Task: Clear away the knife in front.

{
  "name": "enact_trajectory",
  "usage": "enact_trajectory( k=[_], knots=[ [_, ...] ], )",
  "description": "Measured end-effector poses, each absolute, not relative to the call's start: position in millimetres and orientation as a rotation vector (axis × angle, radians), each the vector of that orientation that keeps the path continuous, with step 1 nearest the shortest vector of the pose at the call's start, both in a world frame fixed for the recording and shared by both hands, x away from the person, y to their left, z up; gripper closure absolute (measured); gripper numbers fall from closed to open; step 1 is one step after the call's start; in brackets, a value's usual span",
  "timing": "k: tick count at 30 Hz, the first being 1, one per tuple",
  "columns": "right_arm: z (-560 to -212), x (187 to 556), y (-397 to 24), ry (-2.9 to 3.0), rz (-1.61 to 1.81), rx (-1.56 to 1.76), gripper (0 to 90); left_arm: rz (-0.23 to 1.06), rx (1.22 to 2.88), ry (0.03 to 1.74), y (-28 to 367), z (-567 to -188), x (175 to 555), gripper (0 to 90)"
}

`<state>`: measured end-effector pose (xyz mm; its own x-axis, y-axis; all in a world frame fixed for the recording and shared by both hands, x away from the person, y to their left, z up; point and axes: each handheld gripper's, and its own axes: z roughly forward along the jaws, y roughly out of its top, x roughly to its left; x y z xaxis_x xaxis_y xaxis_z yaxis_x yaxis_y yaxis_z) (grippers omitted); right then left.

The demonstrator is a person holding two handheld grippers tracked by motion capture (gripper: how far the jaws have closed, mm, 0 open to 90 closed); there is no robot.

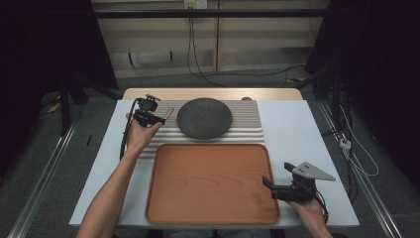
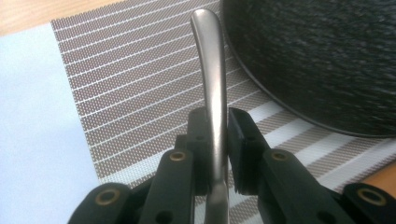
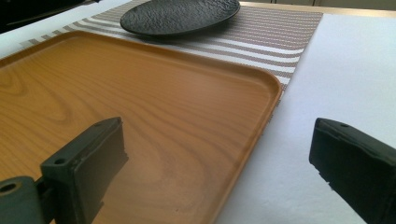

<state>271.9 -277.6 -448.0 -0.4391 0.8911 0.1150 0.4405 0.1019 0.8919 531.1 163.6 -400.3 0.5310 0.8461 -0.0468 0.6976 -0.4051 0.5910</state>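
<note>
My left gripper is shut on a slim metal cutlery handle. It holds the handle above the left part of the striped placemat, and the rounded end points toward the dark round plate. What kind of cutlery it is, I cannot tell. My right gripper stands open with nothing between its jaws. It is at the right edge of the wooden tray, near the table's front right.
The dark plate lies on the placemat, behind the tray. A white sheet covers the table around both. Black cables trail across the floor beyond the far edge.
</note>
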Motion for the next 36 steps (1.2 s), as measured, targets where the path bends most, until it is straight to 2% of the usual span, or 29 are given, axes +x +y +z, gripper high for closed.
enact_trajectory(
  k=[11,21,36],
  knots=[
    [-448,272,-278,1.925,1.298,1.297,3.6,0.345,2.173,1.175,149,-385,503,80.1],
    [-448,272,-278,1.92,1.295,1.301,3.6,0.344,2.233,1.099,137,-384,481,80.1],
    [-447,271,-277,1.923,1.289,1.294,3.6,0.338,2.227,1.069,127,-382,449,80.1]
  ],
)
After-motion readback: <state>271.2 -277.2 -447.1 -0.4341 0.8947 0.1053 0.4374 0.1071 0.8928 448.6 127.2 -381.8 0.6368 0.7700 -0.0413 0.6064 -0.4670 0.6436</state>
